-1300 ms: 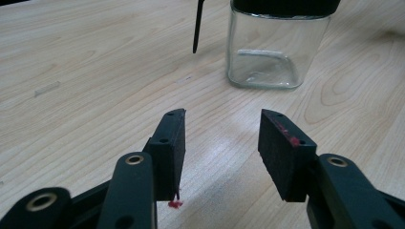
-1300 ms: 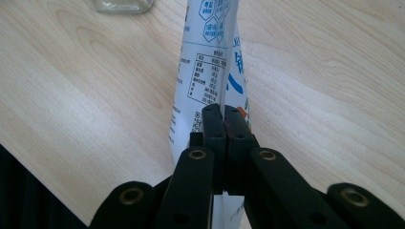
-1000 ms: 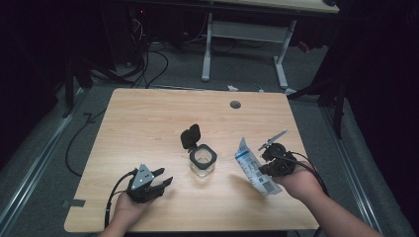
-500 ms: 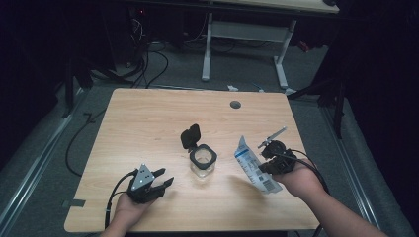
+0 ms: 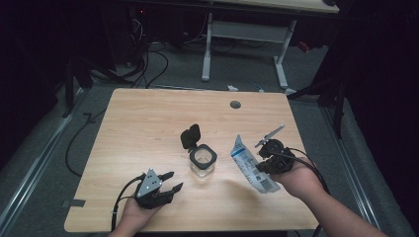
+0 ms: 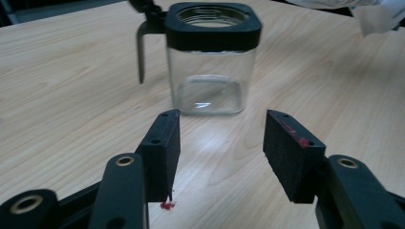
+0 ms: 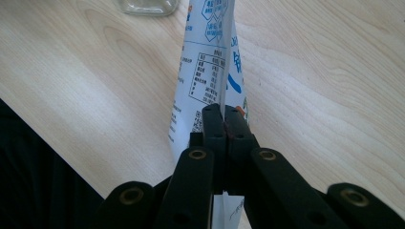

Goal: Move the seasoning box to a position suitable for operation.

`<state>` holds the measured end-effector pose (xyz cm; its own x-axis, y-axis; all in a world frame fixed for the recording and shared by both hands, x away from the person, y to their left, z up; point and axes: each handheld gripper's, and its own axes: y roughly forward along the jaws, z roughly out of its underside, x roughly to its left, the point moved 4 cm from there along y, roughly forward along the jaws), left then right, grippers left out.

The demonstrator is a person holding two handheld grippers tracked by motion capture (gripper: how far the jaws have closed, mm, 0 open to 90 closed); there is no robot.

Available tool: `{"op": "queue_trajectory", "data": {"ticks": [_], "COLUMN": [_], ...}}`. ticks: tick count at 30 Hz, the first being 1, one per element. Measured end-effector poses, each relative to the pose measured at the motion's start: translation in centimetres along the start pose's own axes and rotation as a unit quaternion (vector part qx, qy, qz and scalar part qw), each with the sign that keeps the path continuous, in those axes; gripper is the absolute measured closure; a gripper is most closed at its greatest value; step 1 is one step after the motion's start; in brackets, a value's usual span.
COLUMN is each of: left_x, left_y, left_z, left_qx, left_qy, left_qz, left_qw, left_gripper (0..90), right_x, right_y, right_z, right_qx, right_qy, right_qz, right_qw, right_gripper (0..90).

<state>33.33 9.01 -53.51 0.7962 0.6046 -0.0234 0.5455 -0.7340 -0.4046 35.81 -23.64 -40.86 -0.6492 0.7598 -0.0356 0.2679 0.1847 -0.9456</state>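
High view: your right gripper [image 5: 263, 159] pinches the white packet [image 5: 249, 165] beside the open jar [image 5: 202, 162] mid-counter [image 5: 138, 123]. Your left gripper [image 6: 217, 143], empty, has just been opening toward it. Steady the jar next, then pour.

The left gripper [image 6: 217, 157] has just been opening its jaws: the two fingers [image 6: 162, 152] stand wider apart now than a second ago, with nothing between them and bare desk [image 6: 67, 95] showing in the gap. They point toward the glass jar [image 6: 212, 62] at about 1 o'clock from the gripper in the high view, without touching it.
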Motion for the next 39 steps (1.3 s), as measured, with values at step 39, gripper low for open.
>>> {"op": "queue_trajectory", "data": {"ticks": [39], "left_x": [-7.3], "left_y": [6.0], "left_z": [-2.4], "left_qx": [-0.016], "left_qy": [0.016], "left_qz": [0.093], "left_qw": [0.9954], "left_gripper": [32.7], "right_x": [4.1], "right_y": [0.1], "right_z": [-5.1], "right_qx": [-0.007], "right_qy": [-0.043], "right_qz": [-0.025], "right_qw": [0.9987], "right_gripper": [90.0]}}
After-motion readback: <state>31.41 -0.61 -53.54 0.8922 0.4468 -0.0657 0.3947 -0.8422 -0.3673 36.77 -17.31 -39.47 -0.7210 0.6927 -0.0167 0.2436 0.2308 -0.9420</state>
